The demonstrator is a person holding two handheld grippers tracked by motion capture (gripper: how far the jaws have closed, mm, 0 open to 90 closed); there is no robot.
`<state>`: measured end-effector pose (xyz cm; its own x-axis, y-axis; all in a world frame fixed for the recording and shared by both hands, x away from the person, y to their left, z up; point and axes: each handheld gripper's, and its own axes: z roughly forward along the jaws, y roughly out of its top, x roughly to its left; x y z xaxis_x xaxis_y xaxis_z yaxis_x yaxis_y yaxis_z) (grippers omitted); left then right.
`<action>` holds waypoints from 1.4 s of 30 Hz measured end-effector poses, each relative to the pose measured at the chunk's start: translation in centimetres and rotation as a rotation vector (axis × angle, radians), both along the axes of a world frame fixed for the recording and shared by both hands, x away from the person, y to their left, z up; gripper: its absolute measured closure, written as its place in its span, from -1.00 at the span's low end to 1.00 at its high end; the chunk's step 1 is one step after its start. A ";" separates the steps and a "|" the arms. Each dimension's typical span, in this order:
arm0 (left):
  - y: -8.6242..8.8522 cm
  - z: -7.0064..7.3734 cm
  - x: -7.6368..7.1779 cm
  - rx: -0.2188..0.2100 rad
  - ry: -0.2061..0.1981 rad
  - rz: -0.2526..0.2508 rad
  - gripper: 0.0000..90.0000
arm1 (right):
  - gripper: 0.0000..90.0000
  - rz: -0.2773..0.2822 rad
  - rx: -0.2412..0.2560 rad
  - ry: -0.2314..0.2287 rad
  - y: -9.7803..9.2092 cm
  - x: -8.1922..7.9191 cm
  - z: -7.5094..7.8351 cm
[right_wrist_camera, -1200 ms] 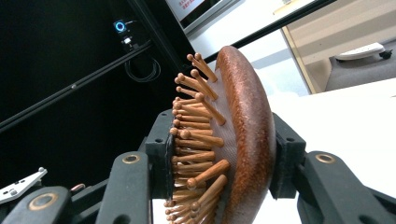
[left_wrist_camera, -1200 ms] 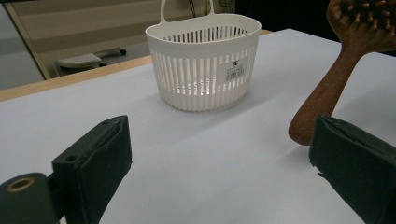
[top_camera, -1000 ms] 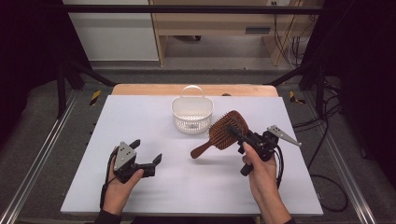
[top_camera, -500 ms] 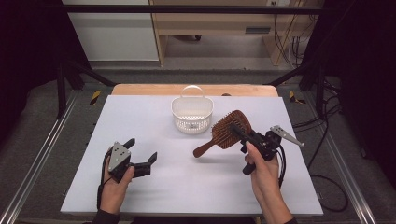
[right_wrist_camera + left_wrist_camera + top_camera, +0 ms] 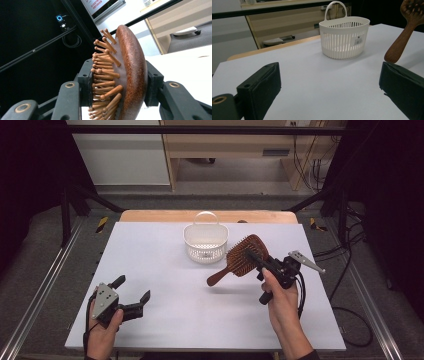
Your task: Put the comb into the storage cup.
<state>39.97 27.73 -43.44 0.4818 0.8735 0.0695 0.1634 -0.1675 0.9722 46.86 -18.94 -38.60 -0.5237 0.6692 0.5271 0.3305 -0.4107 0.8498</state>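
High view: the right gripper (image 5: pixel 256 258) is clamped on the wooden hairbrush (image 5: pixel 244 256), held above the white tabletop (image 5: pixel 200 310) toward its right edge. The left gripper (image 5: pixel 131 295), jaws apart, sits near the front-left corner. The white basket (image 5: pixel 344 37) bears a small unreadable label.

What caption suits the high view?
Right tongs hold a wooden hairbrush above the table near a white basket.

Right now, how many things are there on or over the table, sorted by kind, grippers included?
Grippers: 2, the left gripper and the right gripper
Baskets: 1, the white basket
Hairbrushes: 1, the wooden hairbrush
Total: 4
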 end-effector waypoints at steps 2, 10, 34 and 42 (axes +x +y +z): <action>0.4 0.0 0.1 -0.011 0.000 0.017 -0.91 | 0.18 -0.002 -0.002 -0.002 0.1 0.1 0.3; 0.6 -0.2 0.2 -0.019 -0.003 0.043 -0.91 | 0.18 0.012 -0.036 -0.021 1.2 0.6 2.2; 0.6 -0.4 0.3 -0.002 -0.003 0.046 -0.91 | 0.18 0.031 -0.061 -0.023 2.1 1.8 4.5; 0.6 -0.3 0.3 -0.003 -0.005 0.047 -0.91 | 0.18 0.043 -0.062 -0.039 2.8 2.1 5.7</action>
<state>40.27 28.34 -43.79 0.4401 0.8953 0.0688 0.1662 -0.1566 0.9736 48.93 -16.11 -32.91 -0.5720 0.6768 0.4635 0.3124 -0.3427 0.8860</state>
